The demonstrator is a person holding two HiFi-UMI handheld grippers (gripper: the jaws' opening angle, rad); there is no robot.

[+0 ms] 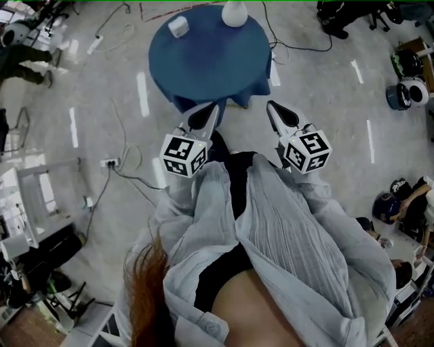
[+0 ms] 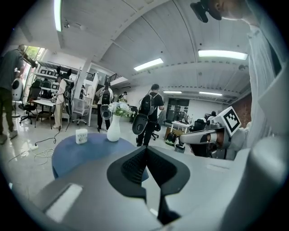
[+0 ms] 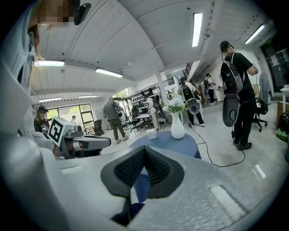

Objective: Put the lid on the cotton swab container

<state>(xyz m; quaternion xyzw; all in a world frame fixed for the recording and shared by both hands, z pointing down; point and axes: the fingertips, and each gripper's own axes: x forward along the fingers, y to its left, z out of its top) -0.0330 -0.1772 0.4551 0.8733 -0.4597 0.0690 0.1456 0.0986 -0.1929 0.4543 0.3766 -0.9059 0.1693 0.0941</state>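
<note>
The cotton swab container [image 1: 178,26] is a small white box on the far left of a round blue table [image 1: 203,61]. It also shows in the left gripper view as the container [image 2: 81,136] and in the right gripper view as the container [image 3: 151,134]. I cannot make out a separate lid. My left gripper [image 1: 205,115] and right gripper [image 1: 277,110] hang side by side in front of the person's body, short of the table's near edge. Both the left gripper [image 2: 145,151] and the right gripper [image 3: 144,151] have their jaws shut with nothing between them.
A white vase [image 1: 234,13] with flowers stands at the table's far edge, right of the container. Cables and a power strip [image 1: 108,162] lie on the floor to the left. People with backpacks [image 2: 146,113] stand beyond the table, with desks and chairs around.
</note>
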